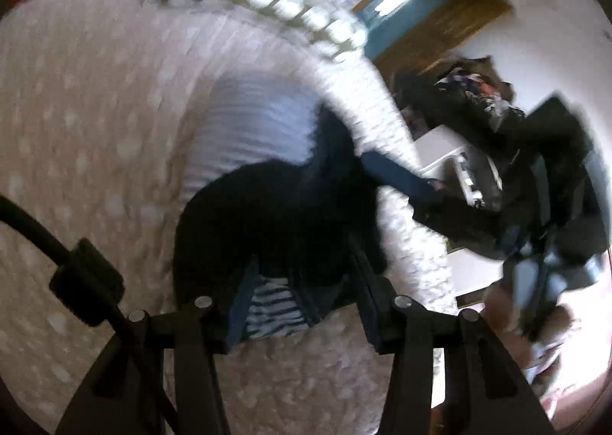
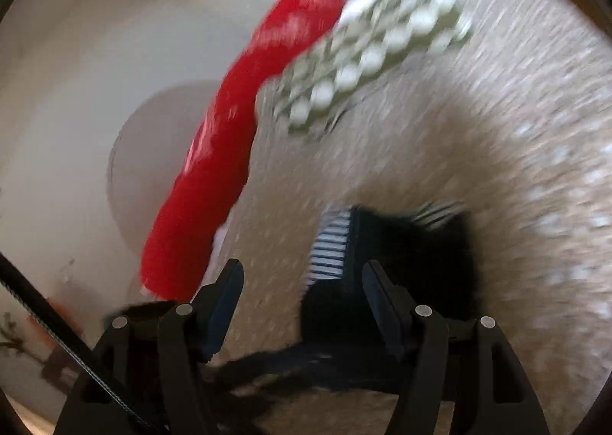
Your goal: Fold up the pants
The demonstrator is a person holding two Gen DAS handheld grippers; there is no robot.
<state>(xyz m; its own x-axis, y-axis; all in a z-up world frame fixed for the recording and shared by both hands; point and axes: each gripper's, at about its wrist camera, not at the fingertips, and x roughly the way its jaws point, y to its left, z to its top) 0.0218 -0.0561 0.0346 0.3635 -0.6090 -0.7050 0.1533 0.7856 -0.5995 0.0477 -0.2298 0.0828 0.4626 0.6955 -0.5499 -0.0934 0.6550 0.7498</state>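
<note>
Pants (image 1: 279, 213) are bunched dark on the bed (image 1: 95, 129) with the left tool (image 1: 306, 274) pinching their striped-lined edge, probably to pin that end, while the right tool (image 2: 302, 282) hangs spread, pressing nothing, pants just ahead between its fingers, looks like for regripping.

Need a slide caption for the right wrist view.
Open right gripper above dark pants with striped lining on beige dotted bedspread.
</note>
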